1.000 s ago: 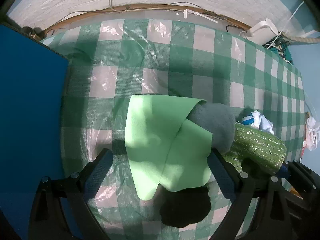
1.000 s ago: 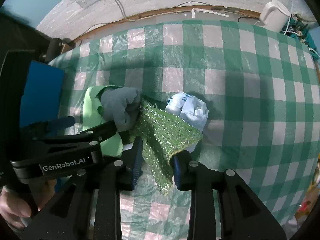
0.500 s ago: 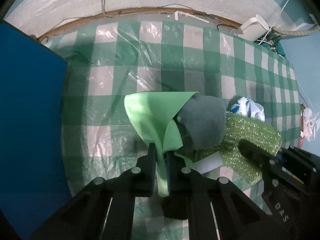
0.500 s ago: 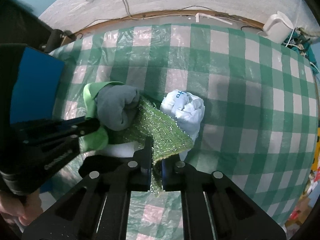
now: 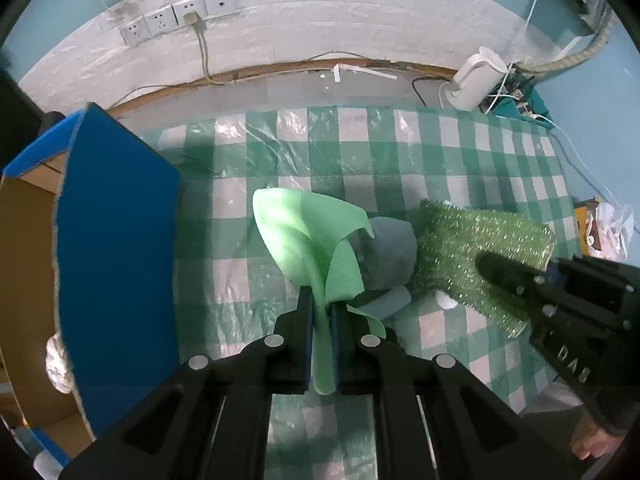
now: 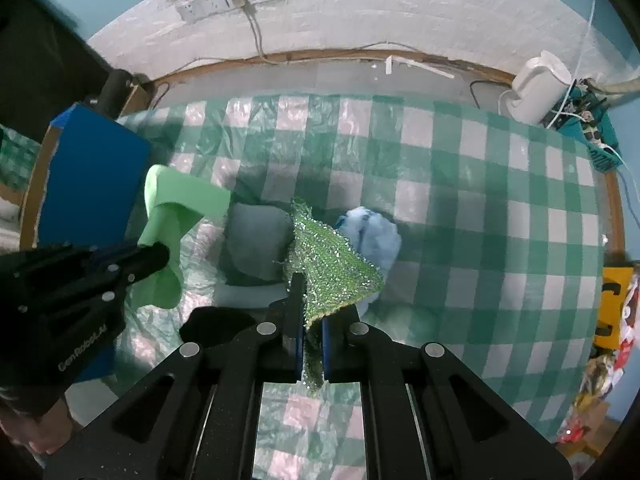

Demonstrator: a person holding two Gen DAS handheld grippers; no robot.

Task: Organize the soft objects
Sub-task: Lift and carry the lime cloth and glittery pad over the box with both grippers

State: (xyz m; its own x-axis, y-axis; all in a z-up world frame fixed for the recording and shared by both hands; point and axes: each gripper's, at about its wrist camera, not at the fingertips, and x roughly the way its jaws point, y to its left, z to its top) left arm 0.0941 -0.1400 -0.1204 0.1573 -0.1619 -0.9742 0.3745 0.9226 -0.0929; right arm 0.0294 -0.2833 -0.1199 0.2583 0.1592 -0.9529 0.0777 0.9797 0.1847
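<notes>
I have the left hand-held gripper (image 5: 321, 312) pinching the light green cloth (image 5: 308, 240) at frame centre; the right hand-held gripper (image 6: 309, 320) pinching the glittery green scourer (image 6: 332, 268); grey cloth (image 5: 386, 256) and blue-white bundle (image 6: 374, 236) remain mid-table (image 6: 480, 200); I judge sorting barely begun.

One light green cloth (image 5: 308, 236), one glittery green scourer (image 5: 480, 252), one grey cloth (image 5: 388, 256), one pale blue cloth (image 6: 374, 236), one blue box (image 5: 116, 248), two tongs (image 5: 321, 312) (image 6: 310, 320)

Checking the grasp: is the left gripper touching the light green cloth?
Touching. The left wrist view shows the left gripper shut on the light green cloth, which passes between both fingers.
</notes>
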